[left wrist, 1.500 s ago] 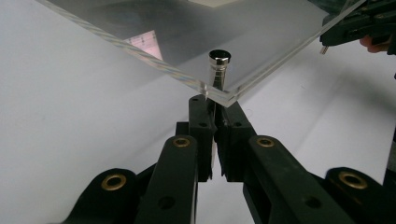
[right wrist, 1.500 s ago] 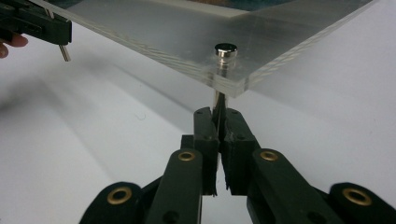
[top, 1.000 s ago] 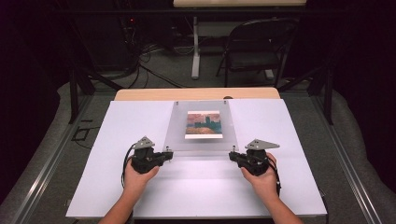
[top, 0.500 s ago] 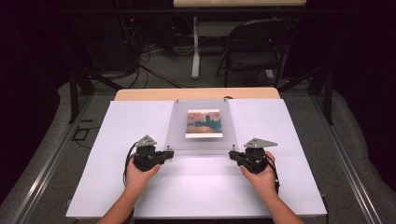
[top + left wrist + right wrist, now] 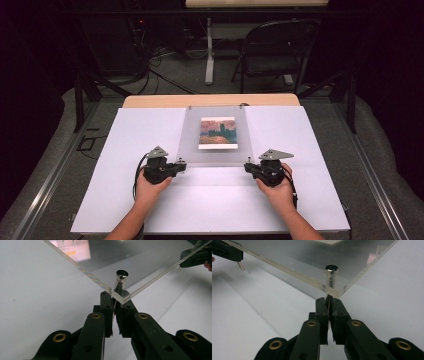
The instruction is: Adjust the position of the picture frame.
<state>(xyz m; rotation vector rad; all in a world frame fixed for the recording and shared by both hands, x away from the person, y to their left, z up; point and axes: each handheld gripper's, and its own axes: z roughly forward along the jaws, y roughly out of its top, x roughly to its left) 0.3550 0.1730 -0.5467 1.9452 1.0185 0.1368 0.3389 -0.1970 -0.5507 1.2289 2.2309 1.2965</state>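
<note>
A clear acrylic sheet [image 5: 192, 147] lies on the white table [image 5: 310, 150] over a small landscape picture [image 5: 218, 132]. My left gripper [image 5: 181, 165] is at the sheet's near left corner and my right gripper [image 5: 248, 166] at its near right corner. In the left gripper view my left gripper [image 5: 114, 296] is shut on the thin shank of a metal pin [image 5: 121, 277] that passes through the sheet's corner [image 5: 120, 298]. In the right gripper view my right gripper [image 5: 328, 300] is shut the same way on its corner's pin [image 5: 331, 271]. Both corners look slightly raised off the table.
A wooden board edge [image 5: 210, 100] shows behind the white surface. Past the table stand a folding chair [image 5: 280, 55], a table leg [image 5: 209, 50] and floor cables [image 5: 165, 75]. White surface extends to either side of the sheet and in front of the hands.
</note>
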